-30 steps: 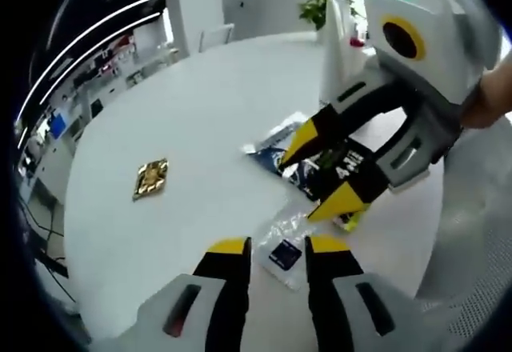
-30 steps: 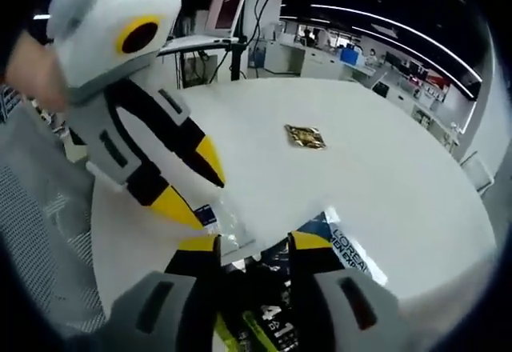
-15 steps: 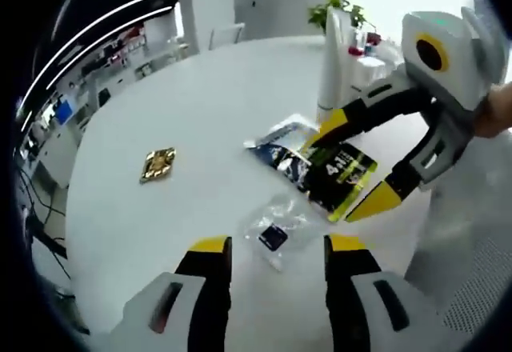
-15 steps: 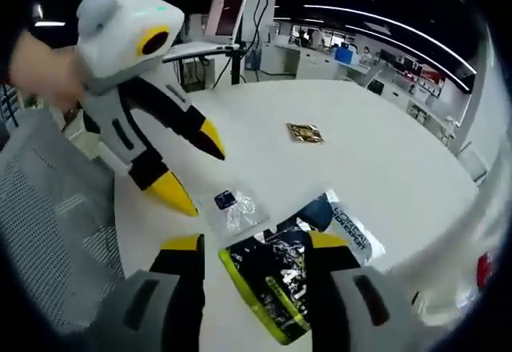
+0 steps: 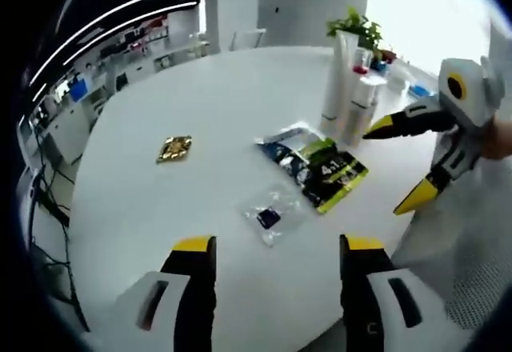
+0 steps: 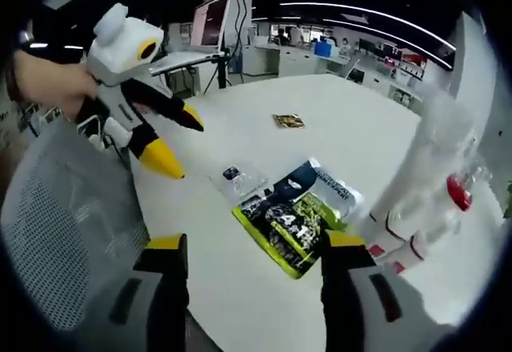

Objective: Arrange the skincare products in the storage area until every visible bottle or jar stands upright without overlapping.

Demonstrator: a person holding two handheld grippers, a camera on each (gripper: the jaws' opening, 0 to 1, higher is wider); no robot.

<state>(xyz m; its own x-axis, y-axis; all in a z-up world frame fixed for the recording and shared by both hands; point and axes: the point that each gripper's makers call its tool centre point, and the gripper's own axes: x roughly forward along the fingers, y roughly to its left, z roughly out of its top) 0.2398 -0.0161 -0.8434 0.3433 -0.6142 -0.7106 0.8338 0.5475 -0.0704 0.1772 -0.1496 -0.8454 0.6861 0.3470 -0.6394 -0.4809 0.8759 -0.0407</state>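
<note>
White round tabletop (image 5: 200, 96) carried flat, floppy, slick-looking sachets (image 5: 316, 168) toward its near edge beside upright, stiffer bottles (image 5: 352, 104), likely gripped mid-body, while left claw (image 5: 272, 248) and right claw (image 6: 252, 244) gaped empty.

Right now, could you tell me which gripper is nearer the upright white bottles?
Right. The right gripper hangs open just beside the white bottles; the left gripper sits beyond the sachets.

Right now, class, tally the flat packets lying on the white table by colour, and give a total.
gold sachet: 1
clear packet with a dark blue square inside: 1
black-and-green pouch: 1
blue-and-silver pouch, partly under the black-and-green one: 1
Total: 4
</note>
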